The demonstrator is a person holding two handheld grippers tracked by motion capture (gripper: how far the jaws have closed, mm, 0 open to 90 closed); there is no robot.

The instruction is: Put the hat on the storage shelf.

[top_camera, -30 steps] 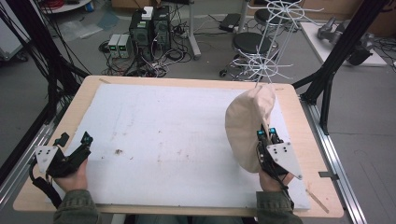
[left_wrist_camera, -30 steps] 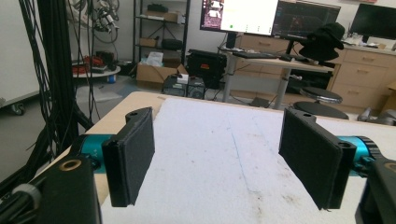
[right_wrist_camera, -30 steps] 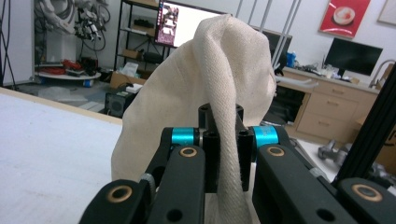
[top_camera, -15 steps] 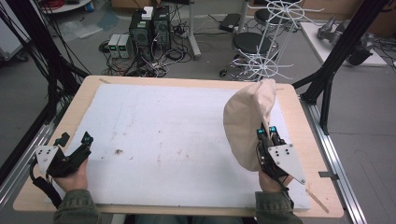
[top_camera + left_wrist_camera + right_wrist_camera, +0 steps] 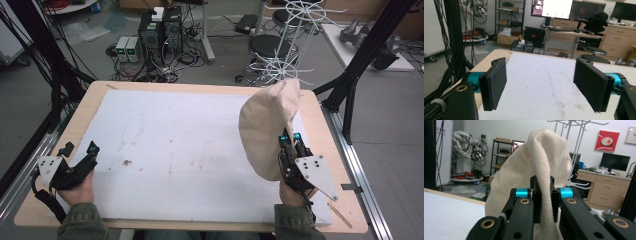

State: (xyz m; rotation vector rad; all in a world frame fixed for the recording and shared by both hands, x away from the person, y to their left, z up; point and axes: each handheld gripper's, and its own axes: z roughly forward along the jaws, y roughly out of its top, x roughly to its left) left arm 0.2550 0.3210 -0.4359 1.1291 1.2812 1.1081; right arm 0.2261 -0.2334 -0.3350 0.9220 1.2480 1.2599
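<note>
While pinched between the right gripper (image 5: pixel 289 141) fingers (image 5: pixel 537 202), beige cloth (image 5: pixel 267 127) rises above them

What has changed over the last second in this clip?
Hardly anything. The right gripper stays shut on the beige cloth cap, held up over the white mat; the cap shifts only slightly. The left gripper stays open and empty at the mat's near left corner.

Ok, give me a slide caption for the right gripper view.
Right gripper clamped on a fold of a beige cloth cap, held upright.
</note>
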